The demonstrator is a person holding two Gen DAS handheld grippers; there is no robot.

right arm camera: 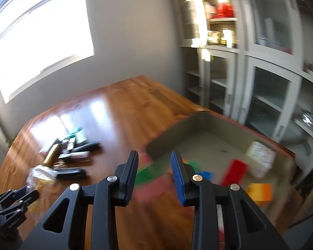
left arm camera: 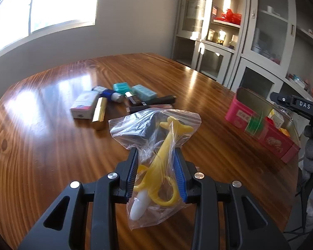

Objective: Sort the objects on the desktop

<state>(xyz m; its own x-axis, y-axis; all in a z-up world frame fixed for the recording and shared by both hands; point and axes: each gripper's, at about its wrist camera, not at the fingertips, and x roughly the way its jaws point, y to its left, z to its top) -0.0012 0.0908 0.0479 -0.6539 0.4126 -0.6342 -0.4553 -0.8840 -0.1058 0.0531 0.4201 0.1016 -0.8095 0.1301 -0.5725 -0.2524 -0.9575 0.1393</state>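
Note:
My left gripper (left arm camera: 156, 154) is shut on a clear plastic bag (left arm camera: 154, 133) holding a yellow banana-shaped toothbrush (left arm camera: 164, 152), lifted a little above the wooden table (left arm camera: 41, 145). A pile of small items lies beyond it: a white box (left arm camera: 83, 104), a gold lipstick (left arm camera: 99, 113), teal boxes (left arm camera: 144, 91) and dark tubes (left arm camera: 152, 102). A pink tin box (left arm camera: 263, 129) stands at the right. My right gripper (right arm camera: 154, 162) is open and empty above the near corner of the tin box (right arm camera: 208, 145), which holds coloured blocks (right arm camera: 235, 171) and a white pack (right arm camera: 260, 158). The right wrist view is blurred.
White glass-door cabinets (left arm camera: 229, 41) stand behind the table's far right edge. A bright window (left arm camera: 41, 10) is at the left. The right gripper's body (left arm camera: 298, 104) shows at the right edge of the left wrist view; the left gripper (right arm camera: 12, 206) shows at the lower left of the right wrist view.

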